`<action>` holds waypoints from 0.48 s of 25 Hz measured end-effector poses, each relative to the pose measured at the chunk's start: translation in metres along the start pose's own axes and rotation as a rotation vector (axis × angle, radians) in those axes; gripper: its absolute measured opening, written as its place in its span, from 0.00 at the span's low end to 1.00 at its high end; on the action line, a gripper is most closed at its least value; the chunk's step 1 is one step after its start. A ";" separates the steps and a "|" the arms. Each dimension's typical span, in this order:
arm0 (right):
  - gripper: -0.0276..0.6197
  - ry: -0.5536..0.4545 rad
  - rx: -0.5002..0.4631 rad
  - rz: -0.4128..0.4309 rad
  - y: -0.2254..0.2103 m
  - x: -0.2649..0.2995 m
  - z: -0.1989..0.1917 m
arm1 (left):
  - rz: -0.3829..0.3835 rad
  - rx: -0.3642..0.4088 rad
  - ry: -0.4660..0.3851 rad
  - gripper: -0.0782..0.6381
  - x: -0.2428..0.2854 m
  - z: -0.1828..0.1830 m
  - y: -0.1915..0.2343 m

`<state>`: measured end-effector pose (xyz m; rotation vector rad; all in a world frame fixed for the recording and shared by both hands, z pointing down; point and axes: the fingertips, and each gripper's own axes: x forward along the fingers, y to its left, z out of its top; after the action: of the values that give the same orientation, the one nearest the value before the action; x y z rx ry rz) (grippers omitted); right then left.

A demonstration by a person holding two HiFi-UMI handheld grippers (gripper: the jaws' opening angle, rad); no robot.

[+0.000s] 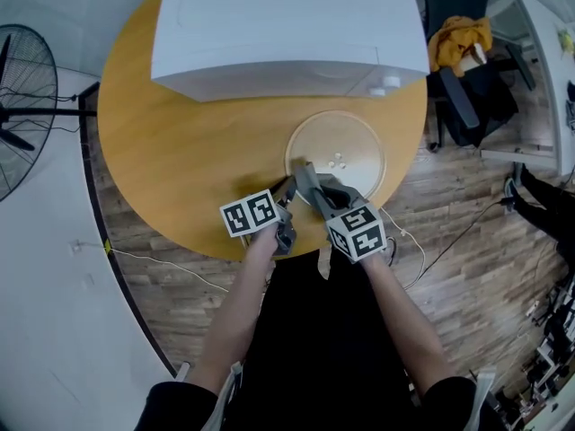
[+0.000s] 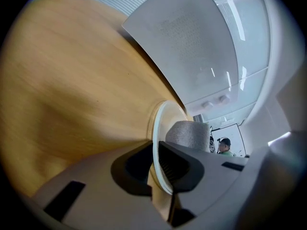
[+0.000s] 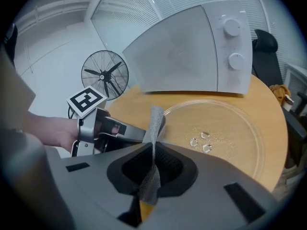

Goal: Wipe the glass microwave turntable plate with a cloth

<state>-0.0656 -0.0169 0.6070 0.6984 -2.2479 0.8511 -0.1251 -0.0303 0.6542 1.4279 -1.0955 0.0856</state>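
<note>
The round glass turntable plate (image 1: 355,146) lies flat on the wooden table, in front of the microwave. My left gripper (image 1: 287,189) is at the plate's near left rim. In the left gripper view the rim (image 2: 157,128) runs edge-on between the two pads, which press on it, so the left gripper (image 2: 156,166) is shut on the plate. My right gripper (image 1: 308,176) sits just right of it over the same rim, shut on a grey cloth (image 3: 156,121). The cloth (image 2: 189,134) stands up from the right gripper (image 3: 153,151) beside the plate (image 3: 235,128).
A white microwave (image 1: 287,25) fills the back of the round table (image 1: 180,142). A standing fan (image 1: 22,106) is on the floor at the left. A chair with yellow fabric (image 1: 460,41) stands at the right, and a cable (image 1: 431,245) trails on the floor.
</note>
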 end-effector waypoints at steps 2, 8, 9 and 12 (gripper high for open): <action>0.08 0.009 0.002 -0.004 0.002 0.009 -0.004 | -0.002 -0.007 -0.012 0.15 0.001 0.000 0.000; 0.08 0.058 -0.019 -0.059 0.000 0.032 -0.016 | 0.008 0.006 -0.024 0.15 0.002 -0.001 0.001; 0.08 0.066 -0.034 -0.067 0.000 0.035 -0.018 | 0.009 0.006 -0.024 0.15 0.002 -0.001 0.001; 0.08 0.087 -0.094 -0.087 0.002 0.039 -0.022 | 0.021 0.000 -0.026 0.15 0.001 -0.001 0.002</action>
<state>-0.0848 -0.0098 0.6466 0.6973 -2.1489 0.7155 -0.1254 -0.0295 0.6562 1.4214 -1.1317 0.0823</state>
